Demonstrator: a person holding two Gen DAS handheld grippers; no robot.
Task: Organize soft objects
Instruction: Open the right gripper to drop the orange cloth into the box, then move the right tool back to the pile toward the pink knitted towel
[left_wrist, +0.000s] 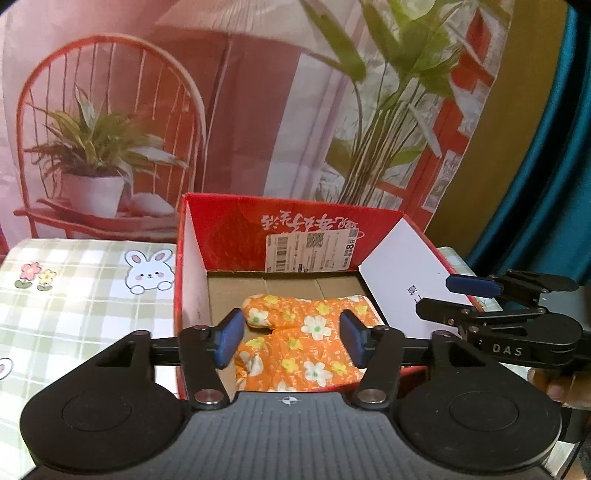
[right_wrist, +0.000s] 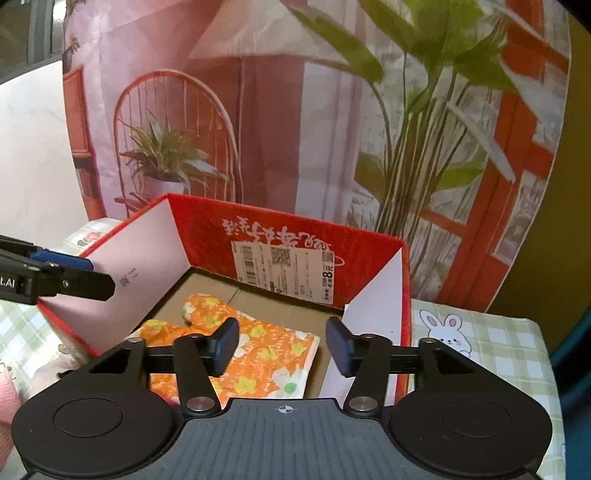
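Observation:
An orange oven mitt with white and yellow flowers (left_wrist: 299, 343) lies flat on the floor of an open red cardboard box (left_wrist: 229, 229). It also shows in the right wrist view (right_wrist: 258, 354), inside the same box (right_wrist: 295, 236). My left gripper (left_wrist: 291, 338) is open and empty, held above the near edge of the box over the mitt. My right gripper (right_wrist: 282, 347) is open and empty, also above the box's near edge. Each gripper shows in the other's view, the right one (left_wrist: 480, 295) at the box's right side, the left one (right_wrist: 70, 273) at its left side.
The box stands on a green checked cloth with rabbit prints (left_wrist: 74, 295), which also shows in the right wrist view (right_wrist: 480, 343). A printed backdrop of a chair and plants (left_wrist: 258, 110) hangs right behind. A pink soft thing (right_wrist: 7, 406) sits at the left edge.

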